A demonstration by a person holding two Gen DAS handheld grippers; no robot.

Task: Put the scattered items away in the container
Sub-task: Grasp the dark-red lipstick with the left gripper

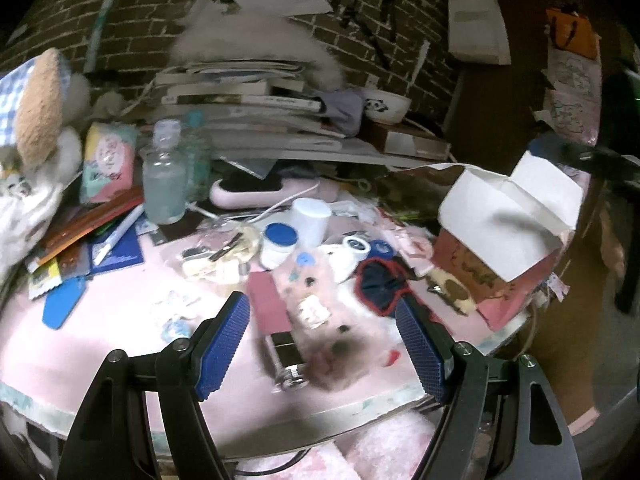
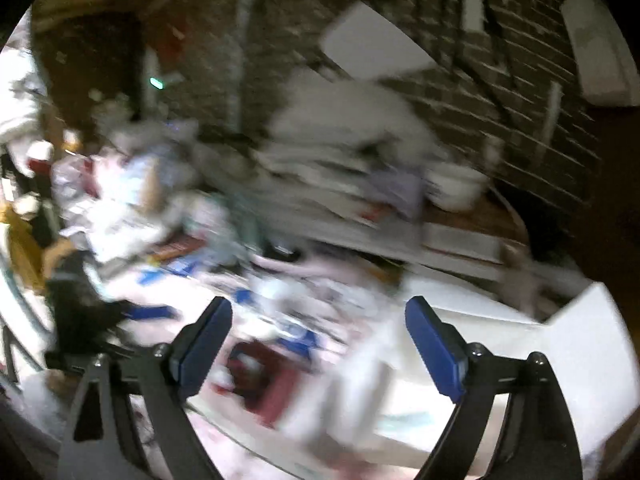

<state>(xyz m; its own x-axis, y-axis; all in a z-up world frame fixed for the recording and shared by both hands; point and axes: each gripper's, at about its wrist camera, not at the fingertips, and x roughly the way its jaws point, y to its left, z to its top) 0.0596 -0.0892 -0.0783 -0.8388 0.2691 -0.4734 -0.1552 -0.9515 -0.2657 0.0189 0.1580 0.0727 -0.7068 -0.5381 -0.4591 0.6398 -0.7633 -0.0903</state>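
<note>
My left gripper (image 1: pixel 322 312) stands open above the near edge of the pink table (image 1: pixel 120 320). Between its fingers lies a fluffy pink case (image 1: pixel 332 320) with a small metal box (image 1: pixel 286 346) beside it. Just beyond are a navy and red bow (image 1: pixel 380 286), a blue-lidded jar (image 1: pixel 280 242) and a white cylinder (image 1: pixel 310 216). The open white and pink box (image 1: pixel 504 236) sits at the right. The right wrist view is heavily blurred; my right gripper (image 2: pixel 320 324) is open over the clutter, with the white box (image 2: pixel 560 344) at its right.
A stack of books (image 1: pixel 248 112) with a panda bowl (image 1: pixel 386 106) fills the back. A clear bottle (image 1: pixel 164 176), a plush toy (image 1: pixel 40 108), papers and a blue card (image 1: pixel 64 304) crowd the left. A brick wall (image 1: pixel 160 20) rises behind.
</note>
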